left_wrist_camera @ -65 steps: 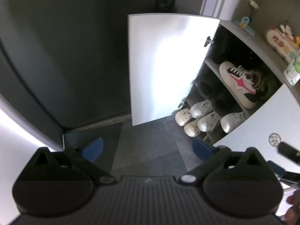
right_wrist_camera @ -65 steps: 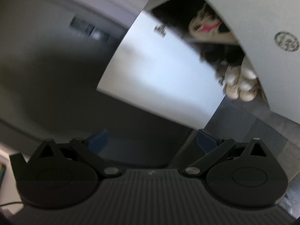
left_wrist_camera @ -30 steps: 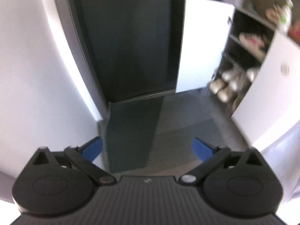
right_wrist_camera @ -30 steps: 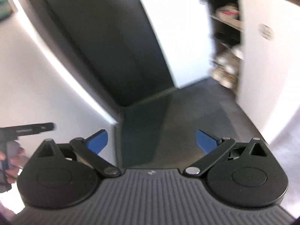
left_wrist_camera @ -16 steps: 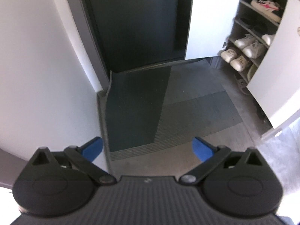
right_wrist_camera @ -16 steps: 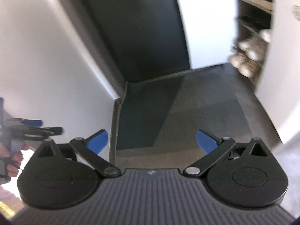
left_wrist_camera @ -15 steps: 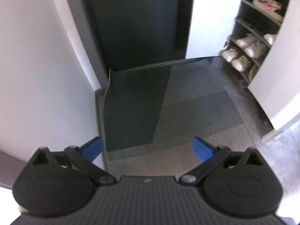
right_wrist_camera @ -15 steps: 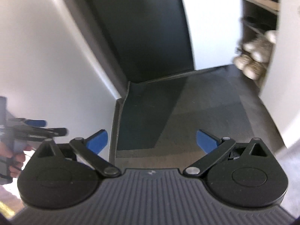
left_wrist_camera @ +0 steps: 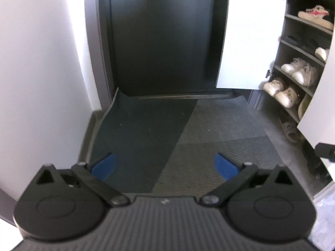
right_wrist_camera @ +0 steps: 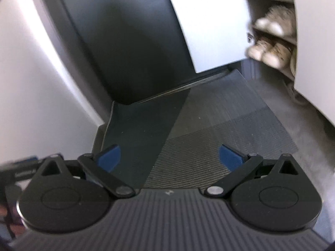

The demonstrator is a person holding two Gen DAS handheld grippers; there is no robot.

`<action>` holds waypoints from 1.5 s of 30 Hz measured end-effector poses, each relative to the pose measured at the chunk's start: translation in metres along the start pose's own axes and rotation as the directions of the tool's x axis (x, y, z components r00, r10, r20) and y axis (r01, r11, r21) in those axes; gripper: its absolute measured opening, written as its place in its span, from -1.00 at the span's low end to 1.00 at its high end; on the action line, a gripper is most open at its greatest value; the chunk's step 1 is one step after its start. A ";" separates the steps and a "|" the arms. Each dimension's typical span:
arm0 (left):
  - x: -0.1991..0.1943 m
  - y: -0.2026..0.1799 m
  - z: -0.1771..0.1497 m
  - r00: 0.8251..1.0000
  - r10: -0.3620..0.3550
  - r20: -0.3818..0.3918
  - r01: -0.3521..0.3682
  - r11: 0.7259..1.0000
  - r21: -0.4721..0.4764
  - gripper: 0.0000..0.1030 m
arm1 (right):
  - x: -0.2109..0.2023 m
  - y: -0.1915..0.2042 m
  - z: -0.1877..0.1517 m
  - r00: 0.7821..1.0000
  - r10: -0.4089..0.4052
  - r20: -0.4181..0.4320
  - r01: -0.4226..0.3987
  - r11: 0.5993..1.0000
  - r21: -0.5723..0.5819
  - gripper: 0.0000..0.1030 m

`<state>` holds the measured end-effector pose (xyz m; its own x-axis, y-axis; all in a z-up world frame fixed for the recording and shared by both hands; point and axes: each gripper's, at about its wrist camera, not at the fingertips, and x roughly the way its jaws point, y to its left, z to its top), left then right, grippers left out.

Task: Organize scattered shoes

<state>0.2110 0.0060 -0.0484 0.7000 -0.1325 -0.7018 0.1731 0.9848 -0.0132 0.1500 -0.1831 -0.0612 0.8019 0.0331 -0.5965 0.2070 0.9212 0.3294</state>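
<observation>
An open shoe cabinet (left_wrist_camera: 301, 41) stands at the right, its shelves filled with shoes. Cream clogs (left_wrist_camera: 279, 91) sit low, white sneakers (left_wrist_camera: 299, 72) a shelf above, and a white and pink sneaker (left_wrist_camera: 316, 15) near the top. A grey sandal (left_wrist_camera: 290, 128) lies on the floor by the cabinet's foot. My left gripper (left_wrist_camera: 165, 165) hovers open over the dark doormat (left_wrist_camera: 167, 129), holding nothing. My right gripper (right_wrist_camera: 170, 155) is open and empty too, over the same doormat (right_wrist_camera: 188, 121). The clogs (right_wrist_camera: 270, 52) show blurred in the right wrist view.
A dark entrance door (left_wrist_camera: 163, 35) closes the far end and a white wall (left_wrist_camera: 41, 62) runs along the left. The cabinet's white doors (left_wrist_camera: 251, 33) swing out over the mat's right side. The left gripper's dark body (right_wrist_camera: 18, 167) shows at the right wrist view's left edge.
Both grippers have drawn back from the cabinet and turned toward the doormat. Over the last half second the views dropped a little closer to the floor.
</observation>
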 end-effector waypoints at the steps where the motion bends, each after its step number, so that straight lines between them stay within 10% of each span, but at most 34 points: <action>1: 0.007 -0.001 -0.008 1.000 0.007 -0.029 -0.006 1.000 0.026 0.99 | 0.002 -0.001 -0.005 1.000 0.006 0.007 -0.006 1.000 0.003 1.00; 8: -0.027 -0.003 -0.032 0.995 0.097 0.019 -0.099 0.989 0.110 0.99 | 0.005 0.021 -0.034 1.000 -0.009 0.029 0.008 0.999 0.035 1.00; 26: -0.182 0.036 -0.082 0.998 0.016 0.061 -0.014 0.999 -0.033 0.99 | -0.147 0.073 -0.094 0.992 0.044 0.115 -0.029 0.990 -0.135 1.00; 45: -0.238 0.015 -0.125 0.987 0.071 0.145 -0.077 0.996 0.037 0.99 | -0.224 0.074 -0.131 0.979 0.058 0.193 -0.017 0.978 -0.208 1.00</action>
<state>-0.0397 0.0667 0.0292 0.8035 -0.0774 -0.5902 0.1442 0.9873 0.0668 -0.0877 -0.0710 0.0007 0.9058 0.0113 -0.4235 0.0721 0.9810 0.1803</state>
